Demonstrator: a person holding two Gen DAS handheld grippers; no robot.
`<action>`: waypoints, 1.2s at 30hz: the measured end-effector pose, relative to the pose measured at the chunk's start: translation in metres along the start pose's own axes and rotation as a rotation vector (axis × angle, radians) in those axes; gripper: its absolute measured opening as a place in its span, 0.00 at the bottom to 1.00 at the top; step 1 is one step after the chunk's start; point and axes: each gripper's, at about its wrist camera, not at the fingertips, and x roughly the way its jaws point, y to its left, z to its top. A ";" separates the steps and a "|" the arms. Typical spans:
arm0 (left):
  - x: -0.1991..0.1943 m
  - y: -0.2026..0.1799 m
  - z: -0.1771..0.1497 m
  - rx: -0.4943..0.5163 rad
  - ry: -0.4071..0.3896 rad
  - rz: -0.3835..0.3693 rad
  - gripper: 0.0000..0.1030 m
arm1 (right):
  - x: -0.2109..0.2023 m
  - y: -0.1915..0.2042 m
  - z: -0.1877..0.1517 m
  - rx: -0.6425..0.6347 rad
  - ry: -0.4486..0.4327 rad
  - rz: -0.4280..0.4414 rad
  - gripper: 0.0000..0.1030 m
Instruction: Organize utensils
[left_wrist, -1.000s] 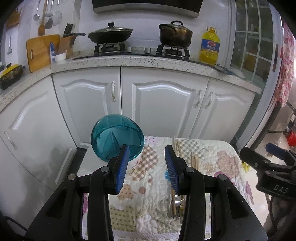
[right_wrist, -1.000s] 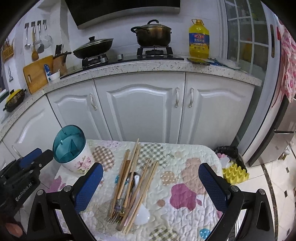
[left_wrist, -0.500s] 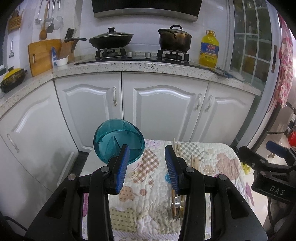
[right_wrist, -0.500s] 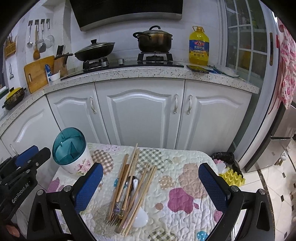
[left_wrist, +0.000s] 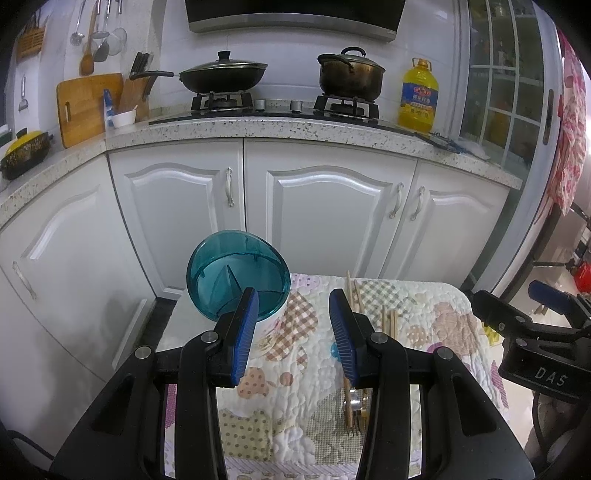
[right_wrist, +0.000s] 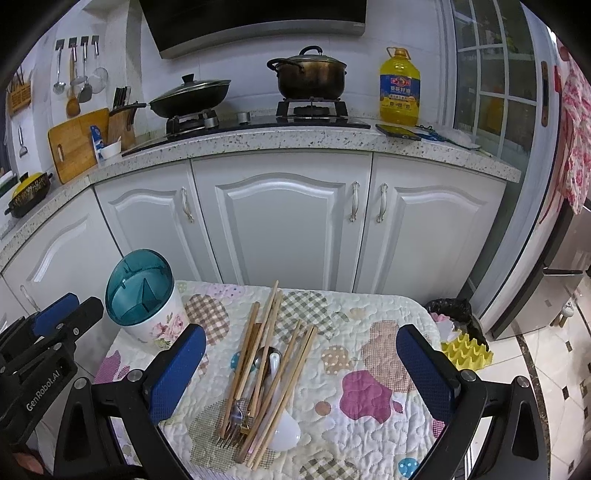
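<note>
Nothing has shifted in the last second. Both claws hang wide and empty: left claw (left_wrist: 291, 334) near the holder (right_wrist: 142, 295), right claw (right_wrist: 301, 369) over the utensils (right_wrist: 262, 376) piled on the counter (right_wrist: 369, 332). Sorting hasn't started.

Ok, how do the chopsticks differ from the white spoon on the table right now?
The chopsticks are long, thin, straight tan sticks, several of them fanned across the pile; the white spoon is a single short piece with a broad rounded bowl. Chopsticks cross over the spoon, hiding part of it. Both lie flat on the quilted table cover, outside the holder.
</note>
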 end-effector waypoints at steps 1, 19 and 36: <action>0.000 0.000 0.000 -0.002 -0.002 0.000 0.38 | 0.001 0.000 0.000 0.000 0.002 -0.002 0.99; 0.005 0.001 -0.006 -0.022 0.014 0.001 0.38 | 0.006 -0.001 -0.002 0.000 0.027 -0.004 0.99; 0.013 0.003 -0.009 -0.036 0.044 0.002 0.38 | 0.016 -0.001 -0.006 0.008 0.058 -0.014 0.99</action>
